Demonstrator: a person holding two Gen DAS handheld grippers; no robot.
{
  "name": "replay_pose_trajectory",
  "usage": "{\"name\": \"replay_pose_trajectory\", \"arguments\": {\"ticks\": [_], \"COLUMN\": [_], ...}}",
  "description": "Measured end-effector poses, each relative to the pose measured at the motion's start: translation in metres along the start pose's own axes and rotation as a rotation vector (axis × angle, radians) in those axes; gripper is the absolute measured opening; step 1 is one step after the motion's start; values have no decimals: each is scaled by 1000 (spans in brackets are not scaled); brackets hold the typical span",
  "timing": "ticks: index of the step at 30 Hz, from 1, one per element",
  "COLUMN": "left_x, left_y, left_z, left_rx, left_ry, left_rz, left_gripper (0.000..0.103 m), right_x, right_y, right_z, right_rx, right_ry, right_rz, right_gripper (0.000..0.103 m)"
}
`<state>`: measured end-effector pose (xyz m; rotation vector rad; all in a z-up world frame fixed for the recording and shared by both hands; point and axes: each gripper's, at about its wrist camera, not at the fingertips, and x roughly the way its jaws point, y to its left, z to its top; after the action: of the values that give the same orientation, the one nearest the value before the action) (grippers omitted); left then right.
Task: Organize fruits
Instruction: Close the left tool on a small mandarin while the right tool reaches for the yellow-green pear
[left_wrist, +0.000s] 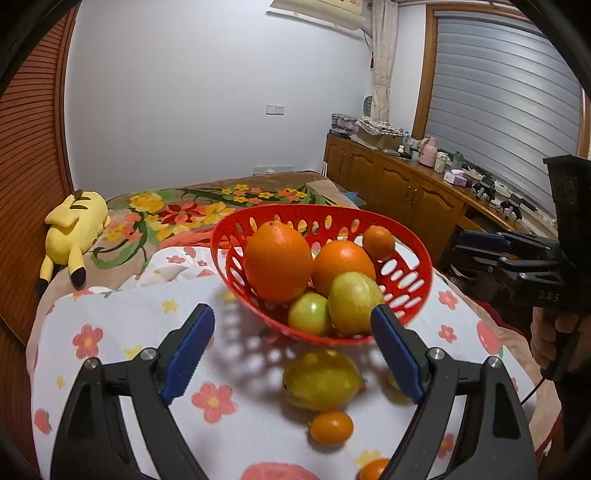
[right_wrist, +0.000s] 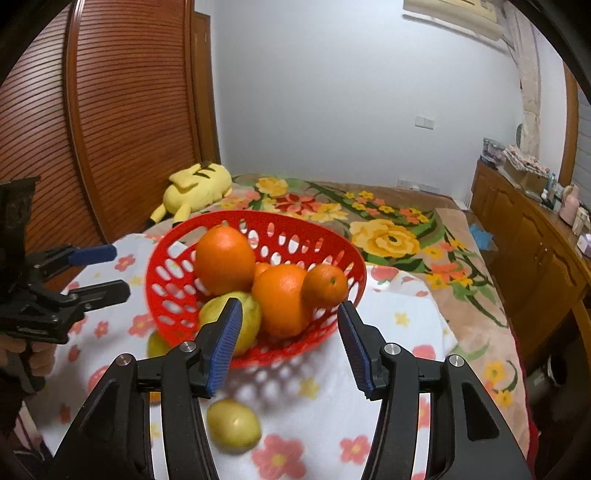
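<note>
A small orange (left_wrist: 373, 469) is cut off before the red basket (left_wrist: 413, 273), which sits tilted on the bed holding oranges and lemons; another lemon (left_wrist: 321, 380) lies just before it. Left gripper (left_wrist: 295, 350) and right gripper (right_wrist: 290, 341) gape empty.

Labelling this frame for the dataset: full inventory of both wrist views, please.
basket: 1, red, perforated, tilted on the cloth
oranges: 2 large, orange, in the basket
mandarin: 1 small, orange, in the basket at the back
guavas: 2, yellow-green, at the basket's front
loose guava: 1, yellow-green, on the cloth in front of the basket
kumquats: 2 small, orange, on the cloth nearest the left camera; one cut off by the frame edge
cloth: 1, white with flowers, under the basket
blanket: 1, floral, behind the cloth
plush: 1, yellow, on the blanket
cabinet: 1, wooden, cluttered top, along the wall
left gripper: open, empty
right gripper: open, empty
</note>
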<state>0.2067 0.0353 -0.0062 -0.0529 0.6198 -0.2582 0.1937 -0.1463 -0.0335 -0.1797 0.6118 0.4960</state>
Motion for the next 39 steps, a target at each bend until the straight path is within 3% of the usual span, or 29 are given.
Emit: {"name": "replay_pose_trajectory", "arguments": {"ticks": [9, 27, 30, 39], "left_x": [-18, -16, -13, -3], "left_y": [-3, -17, -22, -41], "left_z": [-32, -93, -101, -115], "left_rx": [1, -40, -39, -23], "left_ry": [-1, 98, 119, 194], "left_rz": [11, -37, -61, -101], "left_gripper": [87, 87, 84, 63], "right_x": [-18, -23, -21, -17], "right_y": [18, 32, 35, 35], "right_z": [-41, -99, -106, -116], "right_rx": [34, 93, 94, 121], "right_ry": [17, 63, 73, 85], "right_rz": [16, 57, 65, 84], "right_gripper": [57, 58, 58, 58]}}
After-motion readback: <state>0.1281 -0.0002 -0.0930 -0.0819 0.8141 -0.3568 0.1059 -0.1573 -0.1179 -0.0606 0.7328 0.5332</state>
